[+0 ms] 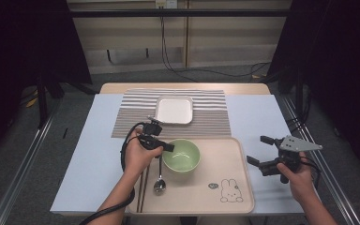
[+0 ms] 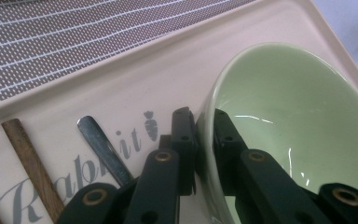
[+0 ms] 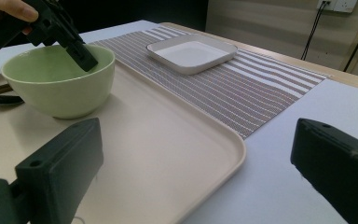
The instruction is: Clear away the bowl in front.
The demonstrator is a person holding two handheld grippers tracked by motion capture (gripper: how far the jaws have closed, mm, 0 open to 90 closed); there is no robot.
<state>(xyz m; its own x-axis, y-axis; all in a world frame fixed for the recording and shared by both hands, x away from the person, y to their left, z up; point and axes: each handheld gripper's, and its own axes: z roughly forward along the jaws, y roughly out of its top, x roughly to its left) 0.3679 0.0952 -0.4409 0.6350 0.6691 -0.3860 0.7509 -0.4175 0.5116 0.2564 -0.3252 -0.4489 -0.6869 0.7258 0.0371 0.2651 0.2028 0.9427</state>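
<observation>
A pale green bowl (image 1: 182, 154) (image 2: 298, 107) (image 3: 56, 88) stands on the beige tray (image 1: 234, 154) (image 3: 168, 154). My left gripper (image 1: 168, 146) (image 2: 200, 116) is shut on the bowl's near-left rim, one jaw inside and one outside the wall. From the right gripper view, the left gripper (image 3: 81, 53) reaches down over the bowl's edge. My right gripper (image 1: 258, 150) (image 3: 196, 154) stays open and holds nothing just off the tray's right edge, pointing toward the bowl.
A metal spoon (image 1: 160, 180) (image 2: 100, 140) and wooden chopsticks (image 1: 143, 187) (image 2: 30, 163) lie on the tray left of the bowl. A white square plate (image 1: 174, 110) (image 3: 191, 51) sits on the striped placemat (image 1: 131, 112) (image 3: 242, 88) behind the tray.
</observation>
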